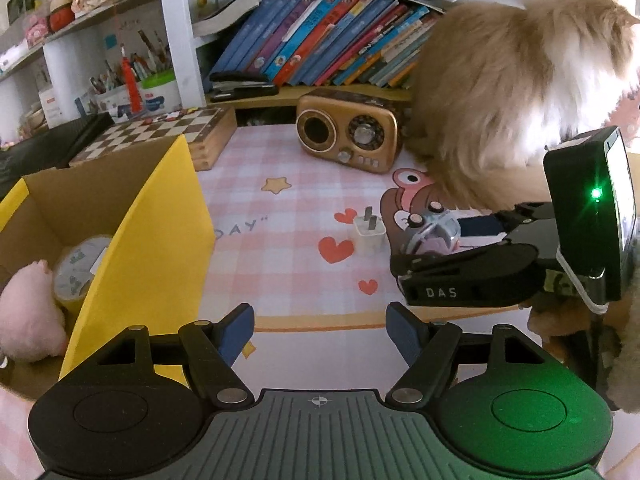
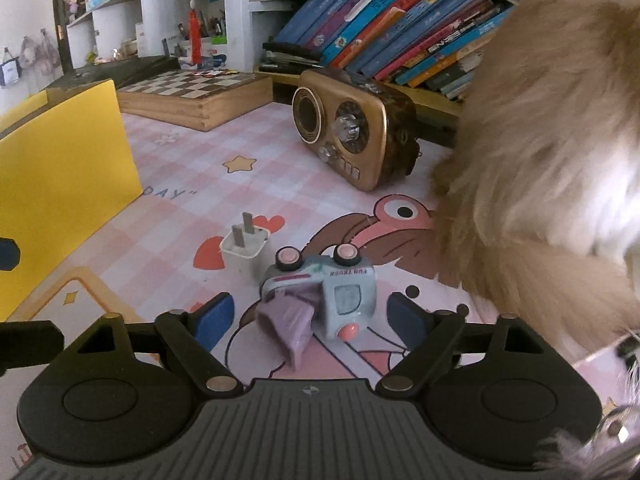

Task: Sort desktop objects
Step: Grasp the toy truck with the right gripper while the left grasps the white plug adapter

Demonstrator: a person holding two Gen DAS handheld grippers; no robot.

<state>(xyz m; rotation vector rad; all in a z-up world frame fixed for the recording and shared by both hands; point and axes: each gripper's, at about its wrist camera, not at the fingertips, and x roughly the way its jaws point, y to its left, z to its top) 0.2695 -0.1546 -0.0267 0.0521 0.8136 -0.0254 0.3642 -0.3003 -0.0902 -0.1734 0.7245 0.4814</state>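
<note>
A small toy truck [image 2: 320,300], pale blue with pink wheels and a purple tipper, lies overturned on the pink checked desk mat [image 2: 180,184]. My right gripper [image 2: 310,318] is open with the truck between its blue fingers. A white plug adapter [image 2: 245,250] stands just left of the truck, prongs up. In the left wrist view the truck [image 1: 434,230] and adapter [image 1: 369,234] show beside the right gripper [image 1: 460,248]. My left gripper [image 1: 320,332] is open and empty, next to the yellow cardboard box [image 1: 152,248].
The box holds a pink plush [image 1: 28,316] and a tape roll [image 1: 78,268]. A gold retro radio [image 2: 352,132], a wooden chessboard box [image 2: 196,96] and a row of books [image 2: 400,24] stand behind. A large furry plush [image 2: 552,160] fills the right side.
</note>
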